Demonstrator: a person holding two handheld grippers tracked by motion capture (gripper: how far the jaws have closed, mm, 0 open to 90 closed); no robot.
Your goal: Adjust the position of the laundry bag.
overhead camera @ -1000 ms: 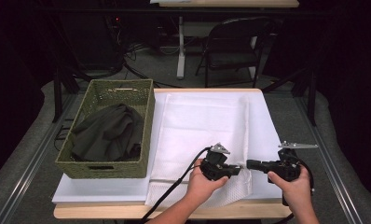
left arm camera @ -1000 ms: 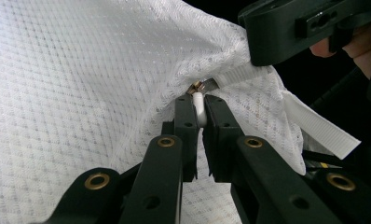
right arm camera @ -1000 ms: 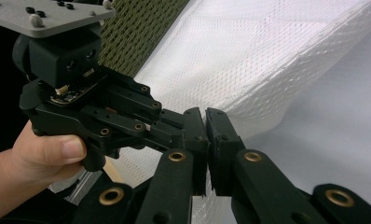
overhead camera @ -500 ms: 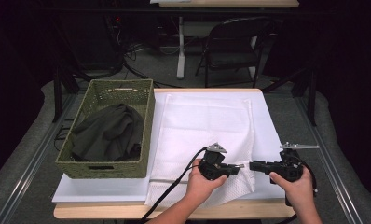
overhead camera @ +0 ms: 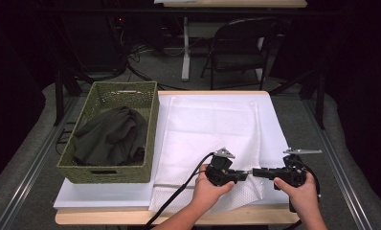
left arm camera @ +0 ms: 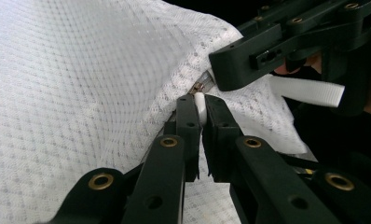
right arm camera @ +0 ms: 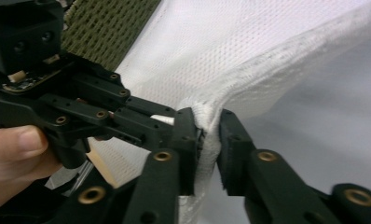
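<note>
At table's near edge, both grippers' fingers pinch white mesh bag

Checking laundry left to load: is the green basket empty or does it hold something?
Not empty: the green basket holds a dark bundled cloth that covers most of its inside in the high view.

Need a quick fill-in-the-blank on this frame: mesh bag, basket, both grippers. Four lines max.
1. The white mesh laundry bag lies flat on the ____.
2. The green woven basket holds a dark ____ garment.
3. The left gripper is shut on the bag's white ____ near the small metal zipper pull.
4. The right gripper, its jaws just closing, has the bag's bunched ____ between them.

Missing words: table; crumpled; edge; edge
</note>
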